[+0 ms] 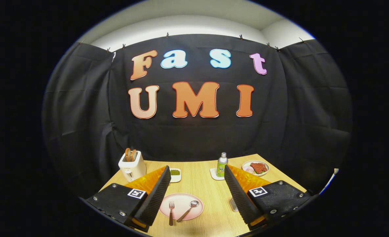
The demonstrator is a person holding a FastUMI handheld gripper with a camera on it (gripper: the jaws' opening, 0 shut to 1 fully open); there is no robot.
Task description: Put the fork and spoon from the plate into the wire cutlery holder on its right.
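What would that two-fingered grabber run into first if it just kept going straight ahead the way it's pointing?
Probably nothing close by. The gripper is open and held above the table, with the pink plate, fork and spoon low between its fingers. Straight ahead looks free up to the booth's black cloth wall, though depth is hard to judge.

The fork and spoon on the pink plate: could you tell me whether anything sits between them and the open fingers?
Nothing visible does. The fork and spoon lie side by side on the pink plate, between the open fingers of the hand-held gripper. The wire cutlery holder shows partly behind the right finger.
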